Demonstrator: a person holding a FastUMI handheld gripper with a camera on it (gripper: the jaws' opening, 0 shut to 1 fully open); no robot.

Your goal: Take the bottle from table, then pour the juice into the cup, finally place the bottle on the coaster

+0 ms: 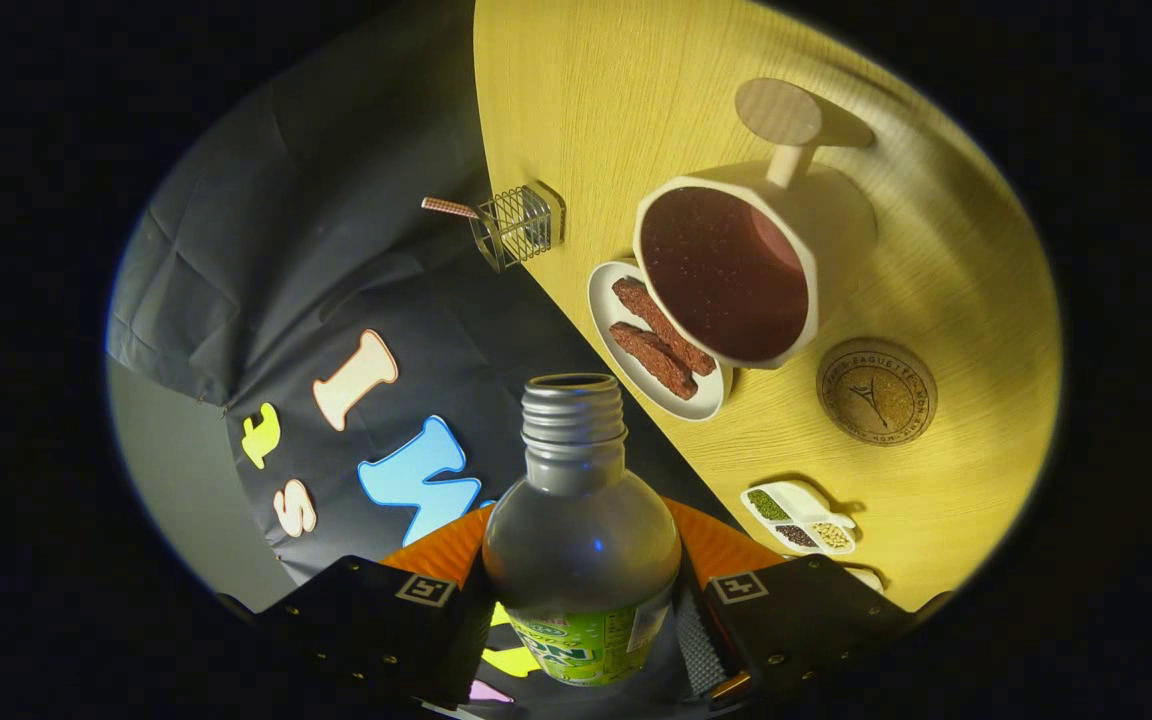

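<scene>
The bottle [581, 545] sits clamped between the two fingers of the gripper [584, 630], both pressing on its labelled body, its uncapped threaded neck pointing to twelve o'clock. The cup [736, 270], with a dark inside, stands on the wooden table [946, 250] at about one o'clock from the neck, touching a plate [604, 305] of two brown bars. The cork coaster [876, 390] lies bare at two o'clock, near a small divided dish [801, 517].

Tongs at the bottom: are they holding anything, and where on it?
Yes. The tongs grip the clear, uncapped plastic bottle with a green label, one finger on each side of its lower body at the label.
</scene>
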